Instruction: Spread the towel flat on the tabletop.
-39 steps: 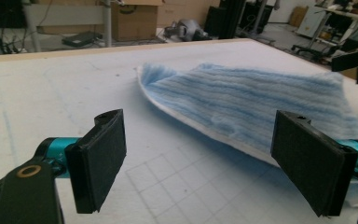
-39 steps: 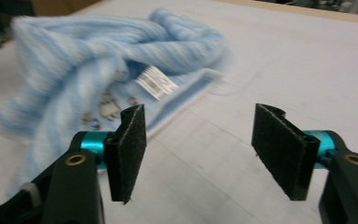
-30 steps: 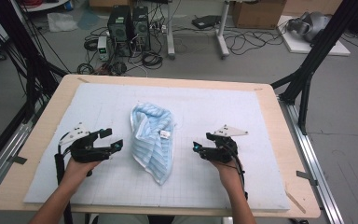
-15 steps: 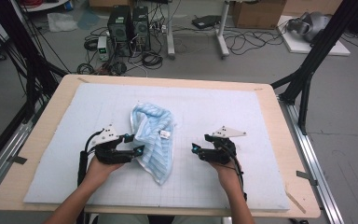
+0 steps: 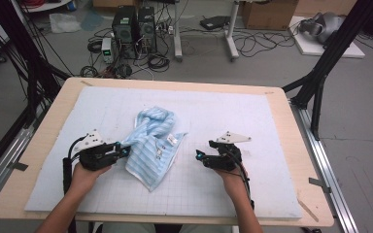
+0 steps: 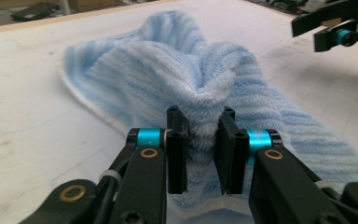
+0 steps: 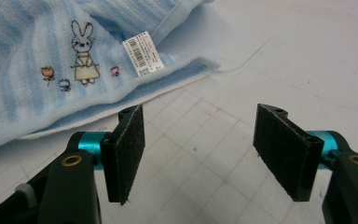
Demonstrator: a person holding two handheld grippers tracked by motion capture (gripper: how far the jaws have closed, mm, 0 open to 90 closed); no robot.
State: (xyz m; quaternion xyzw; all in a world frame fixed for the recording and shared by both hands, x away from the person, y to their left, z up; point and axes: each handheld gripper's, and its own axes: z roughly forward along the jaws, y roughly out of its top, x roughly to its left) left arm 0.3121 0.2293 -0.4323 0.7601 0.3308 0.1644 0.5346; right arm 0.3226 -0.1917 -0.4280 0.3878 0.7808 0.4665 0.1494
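**Left gripper pinches the towel; right gripper waits open beside it**

High view: a crumpled blue striped towel (image 5: 153, 143) lies on the white mat (image 5: 252, 121) that covers the table (image 5: 43, 145). The left gripper (image 5: 122, 149) is at the towel's left edge, its tips touching the cloth. The right gripper (image 5: 199, 155) sits to the towel's right, near its edge but apart from it, tips pointing toward the cloth. A hand (image 5: 85, 174) holds the left gripper from behind and another hand (image 5: 230, 177) holds the right one. Beyond the table, cables and computer boxes (image 5: 136, 24) stand on the floor.

Left gripper view: the left gripper (image 6: 200, 149) has just been closing, and its jaws now squeeze a raised fold of the towel (image 6: 186, 70) between the pads (image 6: 177, 149). The cloth bunches up right ahead of the fingertips and spreads out flat farther on, to both sides. Far ahead, up and to the right of the fingers, the right gripper (image 6: 317, 32) shows with a gap between its jaws.

Right gripper view: the right gripper (image 7: 198, 154) has its jaws wide apart, and only bare gridded mat (image 7: 279, 56) lies between them. The towel (image 7: 32, 46) lies ahead and to the left of the fingers, its white hem just past the left pad (image 7: 128, 154); I cannot tell whether they touch. A sewn rabbit (image 7: 85, 53) and a barcode label (image 7: 142, 52) face up on the cloth beyond that pad.
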